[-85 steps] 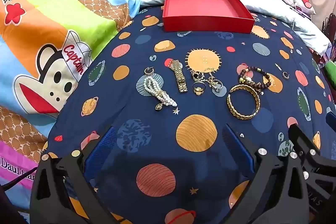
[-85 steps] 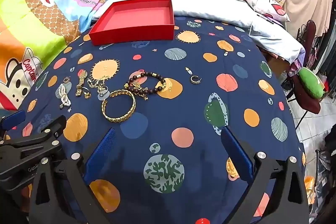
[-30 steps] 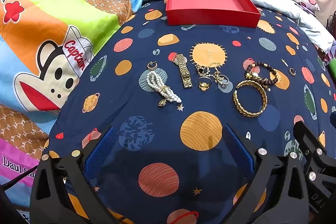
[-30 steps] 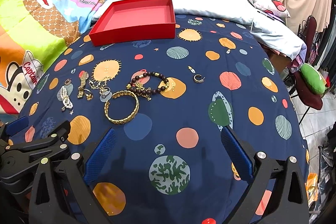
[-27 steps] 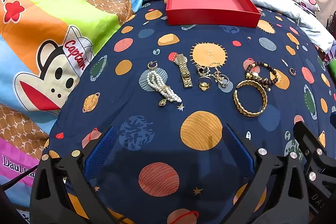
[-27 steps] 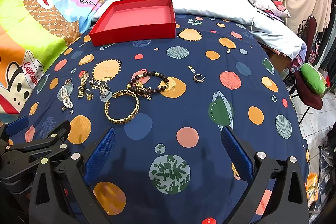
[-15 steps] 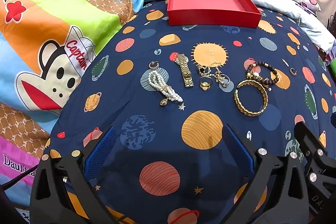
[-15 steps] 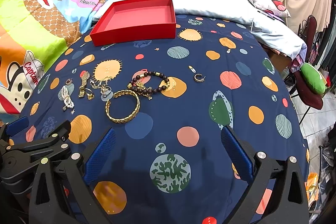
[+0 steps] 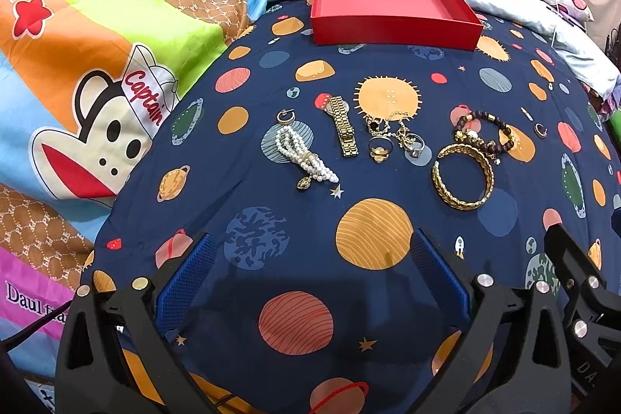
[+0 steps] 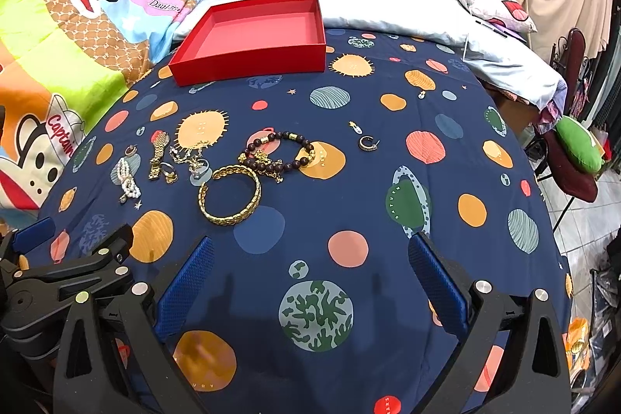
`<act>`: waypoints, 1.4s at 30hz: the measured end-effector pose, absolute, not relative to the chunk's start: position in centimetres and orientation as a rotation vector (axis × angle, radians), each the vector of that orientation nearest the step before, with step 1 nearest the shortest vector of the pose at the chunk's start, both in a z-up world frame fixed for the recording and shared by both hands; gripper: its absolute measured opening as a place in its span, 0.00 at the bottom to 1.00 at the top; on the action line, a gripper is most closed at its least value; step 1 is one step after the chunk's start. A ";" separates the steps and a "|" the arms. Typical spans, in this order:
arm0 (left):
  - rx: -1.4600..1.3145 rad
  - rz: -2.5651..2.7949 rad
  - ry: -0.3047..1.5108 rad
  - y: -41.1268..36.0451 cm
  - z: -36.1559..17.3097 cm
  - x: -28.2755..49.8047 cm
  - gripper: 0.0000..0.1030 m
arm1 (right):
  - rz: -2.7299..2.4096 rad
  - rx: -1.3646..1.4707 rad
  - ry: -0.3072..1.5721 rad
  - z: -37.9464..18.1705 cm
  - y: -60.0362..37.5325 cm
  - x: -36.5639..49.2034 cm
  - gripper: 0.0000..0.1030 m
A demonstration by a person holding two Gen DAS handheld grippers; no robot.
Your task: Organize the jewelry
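An empty red box sits at the far side of the navy planet-print cloth. Jewelry lies in a row across the middle: a pearl bracelet, a gold watch, rings and a chain, a gold bangle, a dark bead bracelet. A hoop earring lies apart to the right. My left gripper and my right gripper both hang open near the cloth's front, short of the jewelry, with nothing between their fingers.
A bright cartoon-monkey blanket covers the bed to the left. A pale blue pillow and floral bedding lie behind the box. The bed's right edge drops to a tiled floor with a chair and green cushion.
Both views have crept slightly nearer to the jewelry; the objects sit a little lower in frame. Nothing on the cloth has moved and both grippers stay open.
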State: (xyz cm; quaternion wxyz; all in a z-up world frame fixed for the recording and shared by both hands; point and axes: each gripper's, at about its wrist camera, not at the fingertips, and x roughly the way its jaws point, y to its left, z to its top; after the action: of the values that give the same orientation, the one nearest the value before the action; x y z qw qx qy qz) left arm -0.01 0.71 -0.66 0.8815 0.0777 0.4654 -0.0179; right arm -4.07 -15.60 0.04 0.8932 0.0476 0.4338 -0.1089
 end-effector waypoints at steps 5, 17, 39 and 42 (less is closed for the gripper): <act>0.162 -0.034 0.969 0.6 -0.5 -0.1 0.95 | -0.225 0.099 0.897 0.2 -15.4 -4.1 0.95; 0.154 -0.035 0.968 0.9 -0.3 -0.5 0.95 | -0.210 0.115 0.895 0.4 -15.2 -4.8 0.95; 0.004 0.045 1.019 6.9 -3.1 4.0 0.95 | -0.004 0.096 0.975 -5.1 -12.7 2.1 0.79; 0.006 0.029 1.013 6.3 -3.3 4.7 0.95 | -0.017 0.069 0.963 -5.3 -12.5 2.6 0.73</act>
State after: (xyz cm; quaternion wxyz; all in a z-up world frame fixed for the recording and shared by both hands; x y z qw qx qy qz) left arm 4.68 6.34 -3.25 0.8743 0.0027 0.4852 0.0139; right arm 2.59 -12.46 -5.33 0.8858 0.0333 0.4628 -0.0080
